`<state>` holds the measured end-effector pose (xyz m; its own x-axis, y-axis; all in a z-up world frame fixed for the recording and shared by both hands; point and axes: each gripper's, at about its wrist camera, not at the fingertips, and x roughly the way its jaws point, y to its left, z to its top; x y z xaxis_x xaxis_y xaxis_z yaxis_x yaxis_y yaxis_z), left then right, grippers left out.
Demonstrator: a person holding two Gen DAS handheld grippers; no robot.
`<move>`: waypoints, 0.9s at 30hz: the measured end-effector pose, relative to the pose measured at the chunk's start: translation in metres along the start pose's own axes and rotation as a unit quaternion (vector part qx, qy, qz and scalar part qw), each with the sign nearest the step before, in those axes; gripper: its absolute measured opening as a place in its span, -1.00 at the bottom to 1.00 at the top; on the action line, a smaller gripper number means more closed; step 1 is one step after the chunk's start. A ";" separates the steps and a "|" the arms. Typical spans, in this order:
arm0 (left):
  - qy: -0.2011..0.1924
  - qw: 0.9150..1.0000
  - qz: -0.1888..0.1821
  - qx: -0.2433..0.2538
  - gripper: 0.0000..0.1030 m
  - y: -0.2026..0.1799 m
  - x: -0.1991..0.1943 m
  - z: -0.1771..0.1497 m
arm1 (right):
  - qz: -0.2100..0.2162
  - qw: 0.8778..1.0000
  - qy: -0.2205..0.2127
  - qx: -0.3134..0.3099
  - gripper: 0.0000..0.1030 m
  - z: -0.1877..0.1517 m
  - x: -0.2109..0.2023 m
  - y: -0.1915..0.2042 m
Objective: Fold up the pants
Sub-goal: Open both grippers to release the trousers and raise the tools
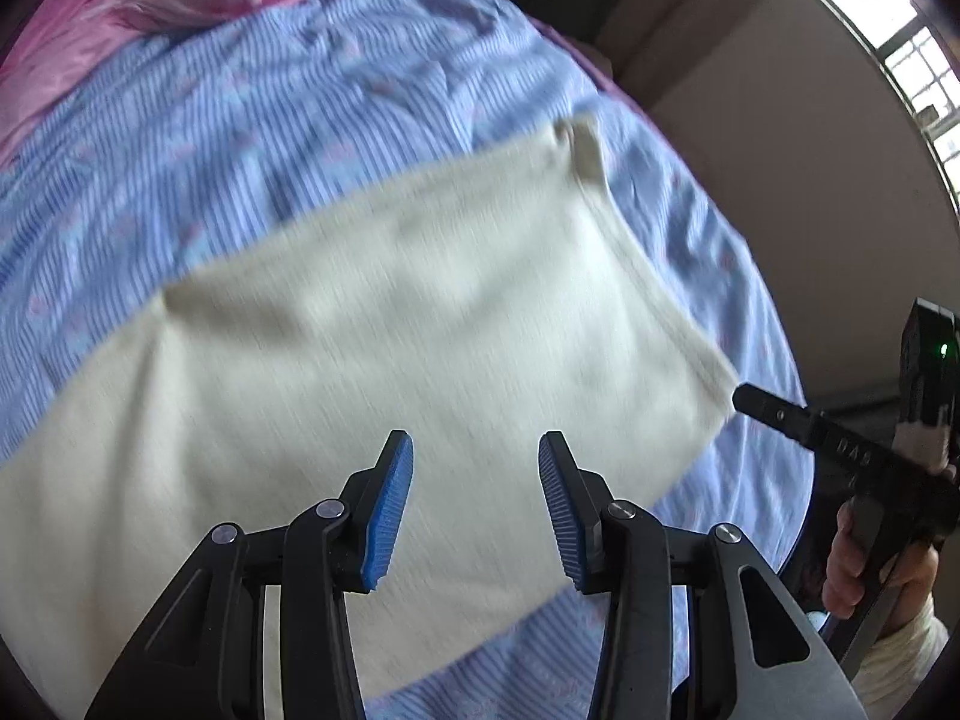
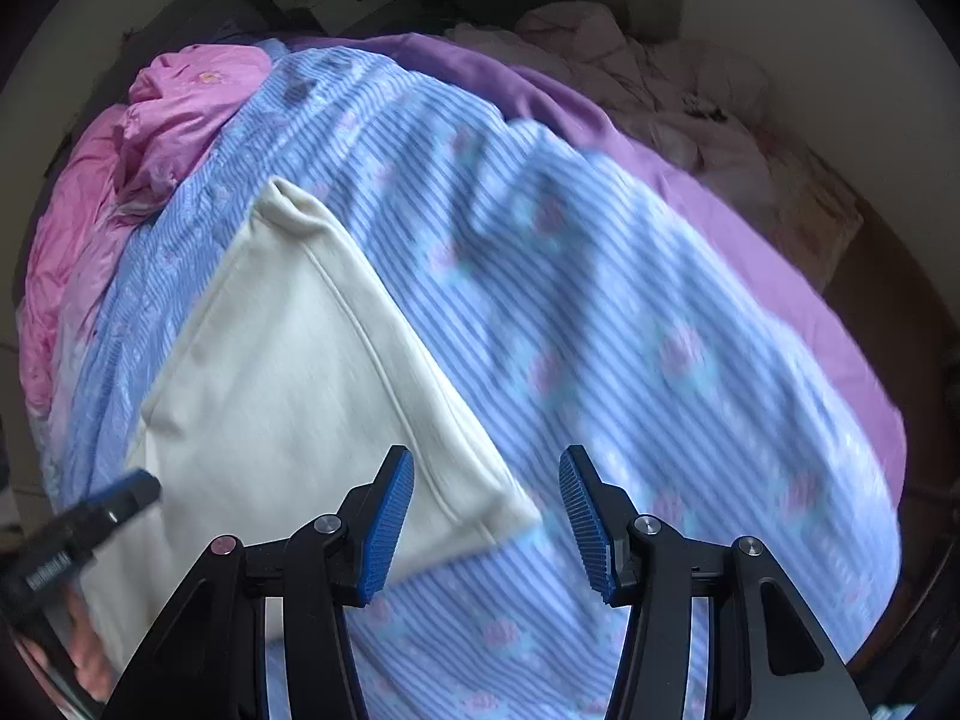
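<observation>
Cream-white pants [image 1: 384, 324] lie flat on a blue striped bed cover, also in the right wrist view [image 2: 288, 372]. My left gripper [image 1: 476, 456] is open and empty, above the near part of the pants. My right gripper [image 2: 486, 471] is open and empty, over the near right corner of the pants [image 2: 510, 510]. The right gripper also shows in the left wrist view [image 1: 744, 399] just beyond that corner. The left gripper shows blurred in the right wrist view [image 2: 132, 489] at the pants' left side.
The blue striped cover [image 2: 600, 300] spreads over the bed. A pink quilt [image 2: 120, 192] is bunched at the far left, a purple sheet [image 2: 720, 216] at the right with pale bedding [image 2: 648, 72] beyond. A window [image 1: 888, 48] is in the wall at right.
</observation>
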<state>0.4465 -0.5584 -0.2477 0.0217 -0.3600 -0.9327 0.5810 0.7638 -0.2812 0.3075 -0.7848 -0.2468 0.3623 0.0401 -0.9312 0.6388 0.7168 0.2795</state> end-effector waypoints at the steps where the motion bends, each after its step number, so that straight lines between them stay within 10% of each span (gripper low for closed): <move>1: 0.004 1.000 0.005 0.000 -0.17 0.000 0.003 -0.003 | 0.002 1.000 0.003 0.003 0.02 -0.002 0.003 0.000; 9: 0.019 0.999 0.015 -0.040 -0.17 0.012 0.008 -0.021 | 0.020 1.000 0.010 0.019 -0.01 -0.006 0.028 0.008; 11: 0.017 0.999 0.019 -0.045 -0.17 0.012 0.004 -0.026 | 0.017 1.000 -0.003 0.006 -0.60 -0.006 0.027 0.011; 16: 0.011 0.998 0.011 -0.059 -0.17 0.013 -0.008 -0.037 | -0.009 1.000 -0.002 0.008 -0.82 -0.005 0.020 0.011; 24: -0.009 0.997 0.025 -0.078 -0.17 0.025 -0.045 -0.063 | -0.056 0.997 0.011 0.046 -0.77 -0.014 0.011 0.006; 27: -0.027 0.996 0.034 -0.082 -0.08 0.030 -0.068 -0.075 | -0.114 0.993 -0.010 0.011 -0.30 -0.019 -0.010 0.025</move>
<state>0.4011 -0.4709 -0.2101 0.1024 -0.3292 -0.9387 0.4359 0.8631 -0.2551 0.3070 -0.7540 -0.2345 0.2206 -0.1358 -0.9659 0.7203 0.6904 0.0675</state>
